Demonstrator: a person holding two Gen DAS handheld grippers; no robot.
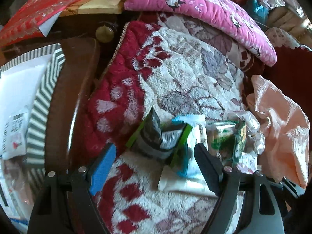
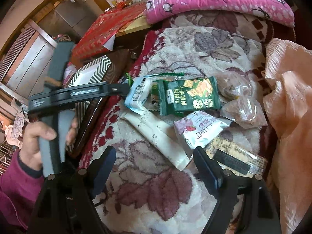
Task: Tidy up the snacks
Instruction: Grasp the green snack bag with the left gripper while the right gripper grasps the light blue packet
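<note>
1. Left wrist view: the left gripper [image 1: 155, 154] hangs over a plush blanket [image 1: 187, 74], its jaws spread wide and holding nothing, with 1 blue pad and 1 dark ribbed pad.
2. Between and just past those fingers lies a blurred heap of snacks: a grey packet with green edges [image 1: 156, 136], a crinkly white and teal wrapper [image 1: 192, 136] and a glossy green packet [image 1: 226, 138], all resting on the blanket.
3. The blanket is deep-pile fleece, cream with mauve leaf shapes and a crimson border.
4. Off to the left sits a box with a grey and white chevron rim [image 1: 42, 101] on a dark brown surface, well apart from the pile.
5. A pink quilted cushion printed with penguins [image 1: 204, 9] lies across the top, and a crumpled peach cloth [image 1: 280, 128] bunches at the right.
6. Right wrist view: the right gripper [image 2: 154, 159] also stands wide open and empty, and its right finger sits just beside a flat tan packet with a black label [image 2: 234, 158].
7. Sharp here: the dark green cracker packet [image 2: 189, 97] overlaps a pale blue and white sachet [image 2: 136, 95]; a long cream wrapper with a crimped end [image 2: 161, 136] runs diagonally below; a white pouch with a red strawberry [image 2: 198, 130] sits beside 2 clear crinkled bags [image 2: 243, 109].
8. A hand [image 2: 39, 136] in a magenta sleeve grips the other tool's grey handle at the left.
</note>
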